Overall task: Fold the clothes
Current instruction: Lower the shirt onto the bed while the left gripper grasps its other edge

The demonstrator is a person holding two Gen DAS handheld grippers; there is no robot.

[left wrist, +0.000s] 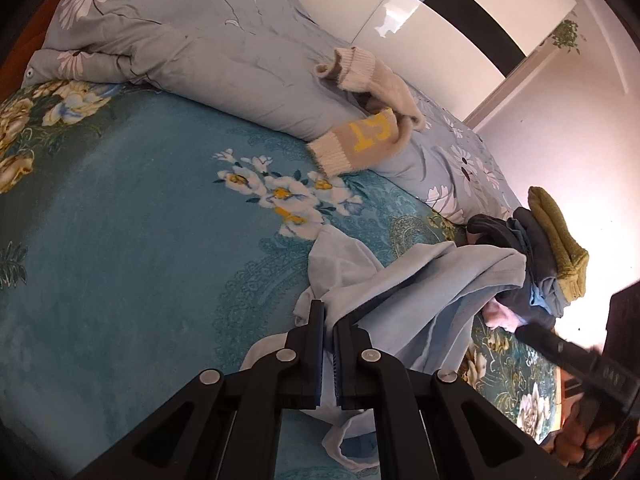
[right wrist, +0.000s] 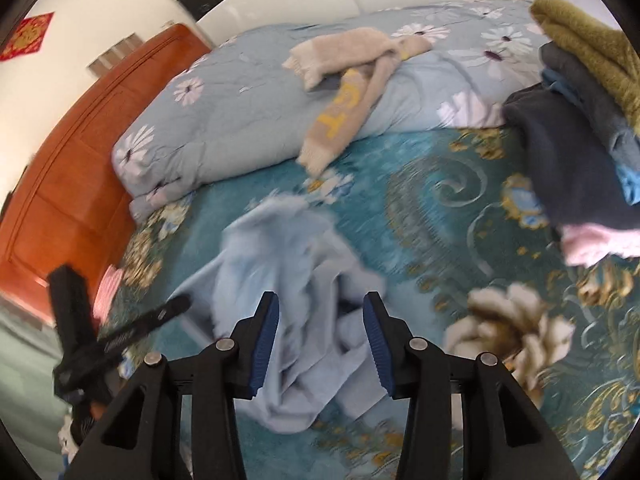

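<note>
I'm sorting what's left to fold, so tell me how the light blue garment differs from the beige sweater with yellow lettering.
The light blue garment is thin and plain; the beige sweater is thick knit with ribbed cream cuffs. The blue one lies crumpled on the teal bedspread, pinched by the left tool; the sweater lies untouched, draped over the floral quilt. Both are unfolded.

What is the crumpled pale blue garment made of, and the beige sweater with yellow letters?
The crumpled pale blue garment looks like thin, matte cotton jersey: it drapes in soft, limp folds. The beige sweater with yellow letters looks like fuzzy knitted wool or acrylic, judging by its ribbed cream cuffs. Neither fibre is certain.
</note>
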